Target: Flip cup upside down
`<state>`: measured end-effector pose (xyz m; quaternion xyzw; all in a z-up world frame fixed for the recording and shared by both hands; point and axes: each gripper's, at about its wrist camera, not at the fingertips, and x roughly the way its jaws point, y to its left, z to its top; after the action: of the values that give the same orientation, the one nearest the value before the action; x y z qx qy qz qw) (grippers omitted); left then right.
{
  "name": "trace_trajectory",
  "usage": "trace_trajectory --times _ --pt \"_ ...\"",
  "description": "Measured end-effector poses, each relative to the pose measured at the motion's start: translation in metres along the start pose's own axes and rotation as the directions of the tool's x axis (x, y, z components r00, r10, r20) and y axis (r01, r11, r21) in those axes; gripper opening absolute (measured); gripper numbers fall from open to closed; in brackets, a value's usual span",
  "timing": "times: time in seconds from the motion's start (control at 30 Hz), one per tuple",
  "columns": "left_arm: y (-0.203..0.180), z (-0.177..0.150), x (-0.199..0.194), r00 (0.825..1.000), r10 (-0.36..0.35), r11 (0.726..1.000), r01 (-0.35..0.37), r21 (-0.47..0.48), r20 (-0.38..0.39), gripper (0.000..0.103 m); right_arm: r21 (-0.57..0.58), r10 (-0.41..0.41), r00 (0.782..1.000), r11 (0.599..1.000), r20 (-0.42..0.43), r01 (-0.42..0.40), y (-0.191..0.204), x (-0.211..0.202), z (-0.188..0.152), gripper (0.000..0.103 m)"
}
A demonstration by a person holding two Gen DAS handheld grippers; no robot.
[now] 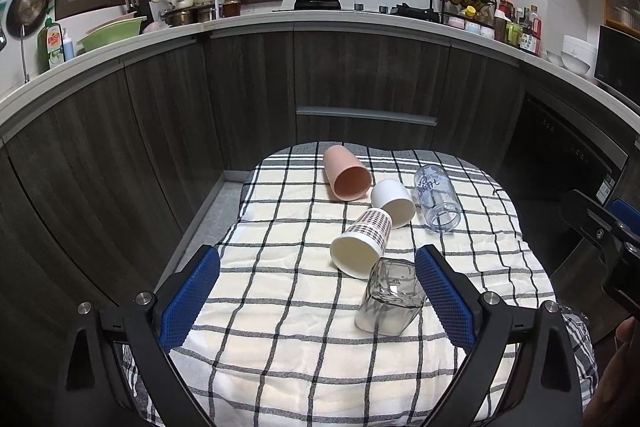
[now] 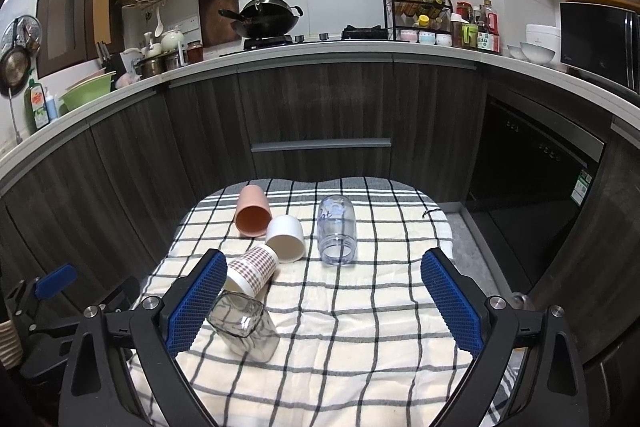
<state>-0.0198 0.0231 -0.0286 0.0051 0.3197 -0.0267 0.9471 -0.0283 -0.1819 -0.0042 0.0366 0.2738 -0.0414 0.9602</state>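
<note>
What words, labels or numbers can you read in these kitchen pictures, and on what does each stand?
"dish": green soap bottle beside the sink.
Blue handwriting-style lettering on the clear plastic cup: not legible.
Green sticker on the black appliance: too small.
Sauce bottle labels: too blurred.

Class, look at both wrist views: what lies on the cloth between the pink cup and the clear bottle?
The white cup, lying on its side, mouth toward the cameras, between the pink cup and the clear bottle. Both views show it.

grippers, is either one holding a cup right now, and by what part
Nothing is held. The left gripper and right gripper are both open above the checked cloth; the square glass stands upside down, untouched.
</note>
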Motion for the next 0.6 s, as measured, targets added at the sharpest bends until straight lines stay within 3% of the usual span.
trace_trajectory --times 0.6 --pt "-0.0009 -0.0002 0.0013 1.0 -0.006 1.0 0.006 0.002 -0.009 0.1 0.007 0.004 1.0 1.0 0.002 -0.004 -0.0011 -0.0016 0.0007 0.098"
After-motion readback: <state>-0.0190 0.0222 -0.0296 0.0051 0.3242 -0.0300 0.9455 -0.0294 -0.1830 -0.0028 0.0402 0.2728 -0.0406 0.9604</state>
